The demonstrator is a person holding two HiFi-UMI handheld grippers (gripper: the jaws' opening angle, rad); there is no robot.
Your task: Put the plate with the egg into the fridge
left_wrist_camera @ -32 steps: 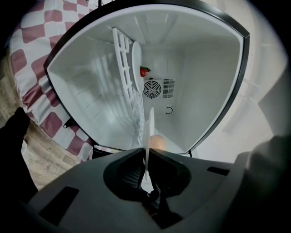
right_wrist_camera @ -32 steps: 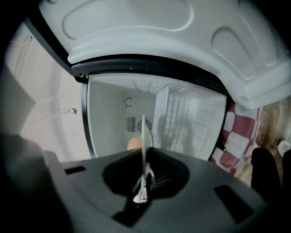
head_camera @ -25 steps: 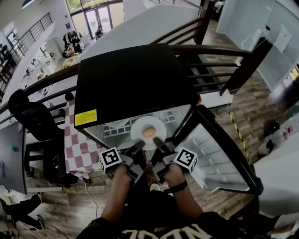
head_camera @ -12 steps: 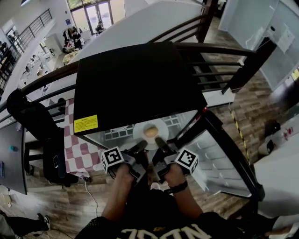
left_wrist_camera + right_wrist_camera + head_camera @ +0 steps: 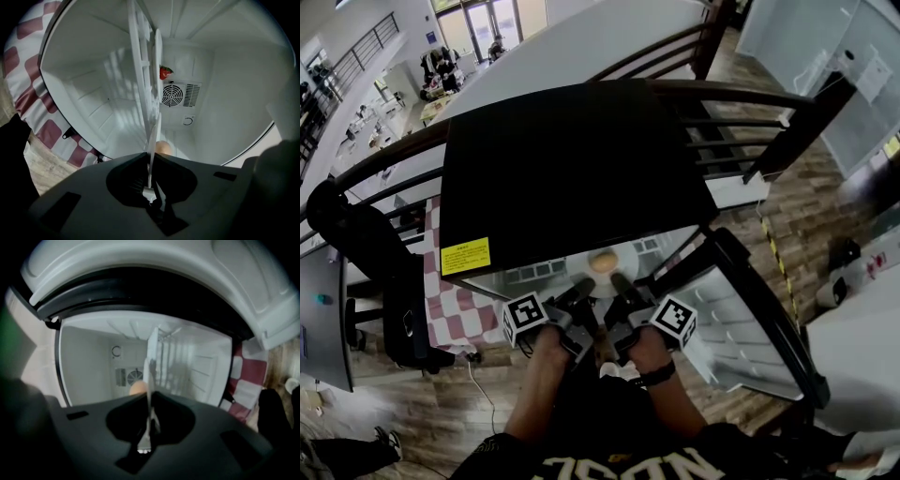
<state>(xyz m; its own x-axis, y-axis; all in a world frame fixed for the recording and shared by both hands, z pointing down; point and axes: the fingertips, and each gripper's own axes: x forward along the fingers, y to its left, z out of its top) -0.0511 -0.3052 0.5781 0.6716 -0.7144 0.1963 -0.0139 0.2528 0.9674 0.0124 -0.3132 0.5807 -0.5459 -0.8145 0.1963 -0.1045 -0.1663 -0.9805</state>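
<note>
Seen from my remote station, head view, left to right: a yellow label (image 5: 465,255) sat on the front left corner of the black-topped fridge (image 5: 572,169), and a red-and-white checked cloth (image 5: 450,314) hung just beside the fridge on that side. Next came the left gripper (image 5: 579,286), clenched on the near rim of the white plate (image 5: 587,270). The plate was at the fridge's open mouth, its far part tucked under the front edge of the black top. 1 brown egg (image 5: 602,262) lay on the plate near its middle. The right gripper (image 5: 620,280), just beside the left one, also pinched the near rim. The fridge door (image 5: 741,328) stood swung wide at the right.

In the left gripper view I saw the left gripper (image 5: 150,164) with its 2 jaws squeezed on the plate (image 5: 152,136), which showed edge-on. The egg (image 5: 163,148) peeked above the jaws, a white wire shelf (image 5: 139,70) ran alongside the plate, and a red item (image 5: 165,72) and a fan grille (image 5: 180,94) marked the back wall.

The right gripper view showed the right gripper (image 5: 150,404) likewise clamped on the plate (image 5: 149,378), with the egg (image 5: 137,388) to the left of the rim.
</note>
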